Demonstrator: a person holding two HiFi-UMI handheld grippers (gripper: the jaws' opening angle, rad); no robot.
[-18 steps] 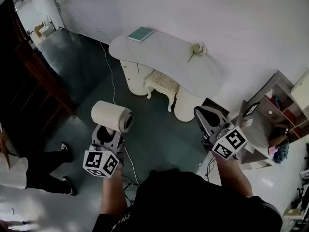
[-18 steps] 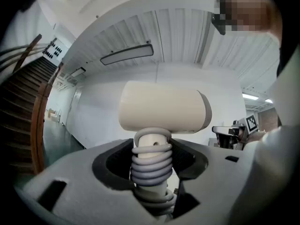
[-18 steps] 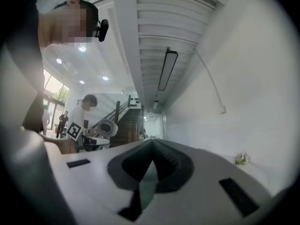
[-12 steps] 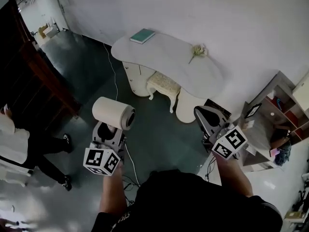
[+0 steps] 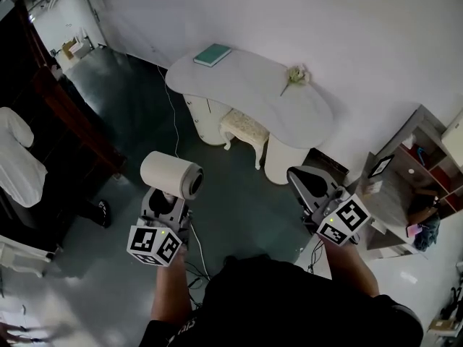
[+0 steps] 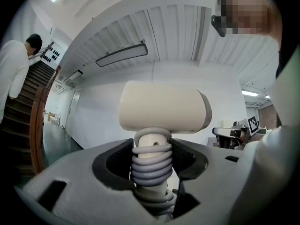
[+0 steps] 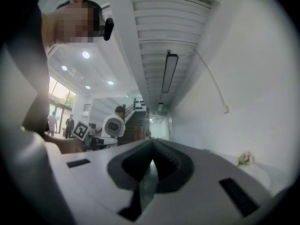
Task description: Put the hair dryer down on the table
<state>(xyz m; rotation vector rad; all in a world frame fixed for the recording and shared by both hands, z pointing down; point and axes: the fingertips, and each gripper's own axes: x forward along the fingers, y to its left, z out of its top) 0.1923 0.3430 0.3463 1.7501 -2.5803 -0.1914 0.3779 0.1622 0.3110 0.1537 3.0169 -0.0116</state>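
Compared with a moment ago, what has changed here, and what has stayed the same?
Only the person in white has moved, from the floor at lower left up toward the stairs. The left gripper still holds the hair dryer by its handle, off the table; the right gripper stays shut and empty.

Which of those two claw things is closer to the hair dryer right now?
Left. The left gripper is clamped on the hair dryer, around its cord-wrapped handle. The right gripper, shut and empty, is off to the hair dryer's right, well apart from it.
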